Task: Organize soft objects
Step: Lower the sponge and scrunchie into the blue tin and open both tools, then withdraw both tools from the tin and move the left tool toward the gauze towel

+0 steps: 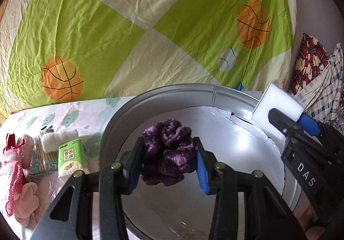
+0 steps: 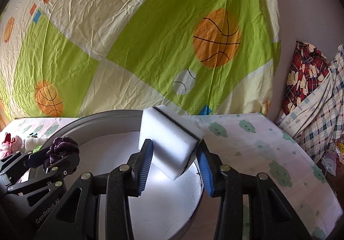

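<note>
My left gripper (image 1: 168, 160) is shut on a purple fluffy scrunchie (image 1: 167, 149) and holds it above the round grey bin (image 1: 193, 93) with a white inside. My right gripper (image 2: 175, 158) is shut on a white sponge block (image 2: 169, 141) with a dark stripe, held over the same bin (image 2: 103, 118). In the left wrist view the right gripper (image 1: 288, 119) and sponge (image 1: 277, 102) sit over the bin's right rim. In the right wrist view the left gripper (image 2: 49, 160) and scrunchie (image 2: 61, 149) are at the left.
Left of the bin on the cloud-print sheet (image 1: 71, 115) lie pink knitted items (image 1: 13, 166), a pack of sticks (image 1: 43, 156), a white roll (image 1: 58, 139) and a green tissue pack (image 1: 71, 158). A basketball-print quilt (image 1: 129, 25) rises behind. Plaid clothes (image 2: 311, 100) pile at the right.
</note>
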A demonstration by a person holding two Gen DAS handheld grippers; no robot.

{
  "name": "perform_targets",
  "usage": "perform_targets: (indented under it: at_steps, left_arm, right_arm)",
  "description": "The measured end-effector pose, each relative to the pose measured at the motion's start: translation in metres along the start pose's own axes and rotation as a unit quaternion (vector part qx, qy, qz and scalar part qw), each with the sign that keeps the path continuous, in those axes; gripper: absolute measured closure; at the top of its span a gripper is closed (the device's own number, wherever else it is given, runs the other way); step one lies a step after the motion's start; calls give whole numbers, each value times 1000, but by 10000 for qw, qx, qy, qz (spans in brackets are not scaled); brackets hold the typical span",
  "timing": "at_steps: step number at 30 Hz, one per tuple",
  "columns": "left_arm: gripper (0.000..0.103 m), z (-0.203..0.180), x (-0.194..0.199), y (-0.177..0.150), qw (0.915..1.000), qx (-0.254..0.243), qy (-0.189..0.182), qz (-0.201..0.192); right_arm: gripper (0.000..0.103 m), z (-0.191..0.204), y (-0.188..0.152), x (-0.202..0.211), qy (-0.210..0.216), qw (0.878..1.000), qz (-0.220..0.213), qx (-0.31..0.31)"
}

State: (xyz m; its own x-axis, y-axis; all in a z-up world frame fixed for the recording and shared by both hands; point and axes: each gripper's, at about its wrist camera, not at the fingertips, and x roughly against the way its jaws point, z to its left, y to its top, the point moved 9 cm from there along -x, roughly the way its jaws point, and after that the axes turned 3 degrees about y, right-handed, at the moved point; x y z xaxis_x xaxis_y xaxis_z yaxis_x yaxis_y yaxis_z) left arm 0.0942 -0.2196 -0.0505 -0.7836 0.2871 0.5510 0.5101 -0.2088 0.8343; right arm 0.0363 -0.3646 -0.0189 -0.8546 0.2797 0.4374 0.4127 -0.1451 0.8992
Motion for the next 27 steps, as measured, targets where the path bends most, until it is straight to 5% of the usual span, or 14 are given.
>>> perform_targets:
  at_steps: [7, 10, 12, 15, 19, 27]
  left_arm:
    - [60, 7, -4, -2, 9998, -35, 192, 26]
    - [53, 12, -4, -2, 9994, -17, 352, 6]
    - [36, 17, -1, -1, 9987, 61, 502, -110]
    - [0, 22, 11, 5, 9972, 108, 626, -406]
    - [0, 23, 29, 14, 9941, 63, 675, -845]
    - [0, 34, 27, 10, 9925, 107, 925, -788]
  right_arm:
    - [56, 7, -6, -2, 98, 9999, 116, 55]
    - [48, 9, -7, -2, 159, 9998, 149, 23]
    - [24, 7, -4, 2, 191, 9998, 45, -102]
    - [17, 1, 7, 16, 287, 9984, -342, -341]
    - [13, -11, 19, 33, 167, 9948, -819, -580]
    - [11, -19, 21, 33, 88, 9929, -880, -796]
